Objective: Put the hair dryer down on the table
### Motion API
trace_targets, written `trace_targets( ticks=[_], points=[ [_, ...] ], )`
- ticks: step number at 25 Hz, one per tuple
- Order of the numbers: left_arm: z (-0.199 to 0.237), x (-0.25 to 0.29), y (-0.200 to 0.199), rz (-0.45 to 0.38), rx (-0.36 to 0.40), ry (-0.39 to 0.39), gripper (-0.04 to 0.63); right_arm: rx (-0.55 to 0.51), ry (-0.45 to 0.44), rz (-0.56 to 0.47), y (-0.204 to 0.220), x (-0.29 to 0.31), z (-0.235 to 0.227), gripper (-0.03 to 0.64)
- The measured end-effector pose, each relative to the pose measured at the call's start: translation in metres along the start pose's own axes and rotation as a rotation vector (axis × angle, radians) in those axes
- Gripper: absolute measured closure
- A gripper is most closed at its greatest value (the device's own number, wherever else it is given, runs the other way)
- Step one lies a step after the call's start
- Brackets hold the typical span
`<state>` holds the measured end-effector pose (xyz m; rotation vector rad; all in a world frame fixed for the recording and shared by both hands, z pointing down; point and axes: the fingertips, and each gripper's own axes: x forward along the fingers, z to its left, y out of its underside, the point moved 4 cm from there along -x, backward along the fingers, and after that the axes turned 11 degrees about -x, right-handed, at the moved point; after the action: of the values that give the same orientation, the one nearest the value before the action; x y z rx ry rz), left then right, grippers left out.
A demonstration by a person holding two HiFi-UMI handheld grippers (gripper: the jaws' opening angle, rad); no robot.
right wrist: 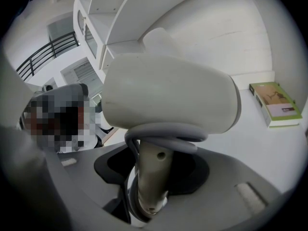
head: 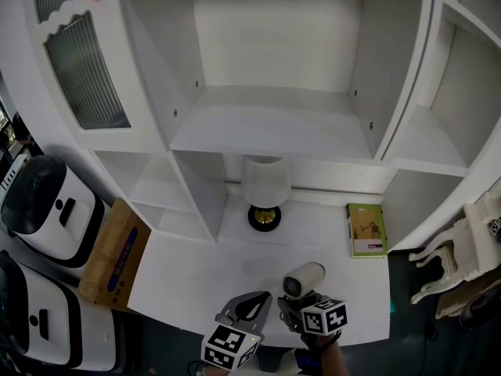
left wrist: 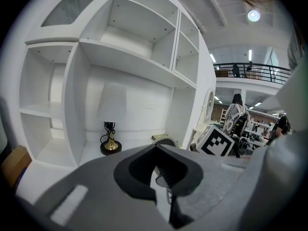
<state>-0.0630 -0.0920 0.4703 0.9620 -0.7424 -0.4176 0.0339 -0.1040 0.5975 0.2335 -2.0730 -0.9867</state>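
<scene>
Scene, from the head view. White shelving unit [head: 274, 124] fills the upper frame, its compartments bare; a ribbed-glass door [head: 86, 73] stands at its left. Below it runs the white table [head: 203, 265].

Two white-and-black machines [head: 47, 210] stand on the floor to the left. A cardboard box [head: 113, 253] leans against the table's left end. A white carved chair [head: 454, 265] sits off the right end.

On the table, at the back: a lamp [head: 264, 186] with a white shade and a black-and-brass base. Well to its right a green book [head: 366, 229] lies flat.

The hair dryer [head: 304, 279] is cream-white. It is over the front part of the table, barrel uppermost and roughly level. I cannot tell whether any part of it touches the top.

Right gripper [head: 297, 304]: in its own view I see the jaws clamped on the dryer's handle [right wrist: 149, 177], the barrel riding above them. A grey cord [right wrist: 163, 136] is looped around the top of the handle just under the barrel.

Left gripper [head: 254, 304]: just beside the right one, at the table's front edge. Its view shows the jaws drawn close together with nothing between them. The dryer's rear grille [left wrist: 166, 141] shows beyond their tips.
</scene>
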Motion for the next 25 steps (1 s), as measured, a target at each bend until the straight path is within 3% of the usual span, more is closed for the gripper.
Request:
trace_targets(
  ticks=[25],
  points=[
    [0.009,0.009,0.004,0.017,-0.026,-0.007,0.594,0.027,-0.010,0.073,0.013,0.027,-0.018,0.397]
  ],
)
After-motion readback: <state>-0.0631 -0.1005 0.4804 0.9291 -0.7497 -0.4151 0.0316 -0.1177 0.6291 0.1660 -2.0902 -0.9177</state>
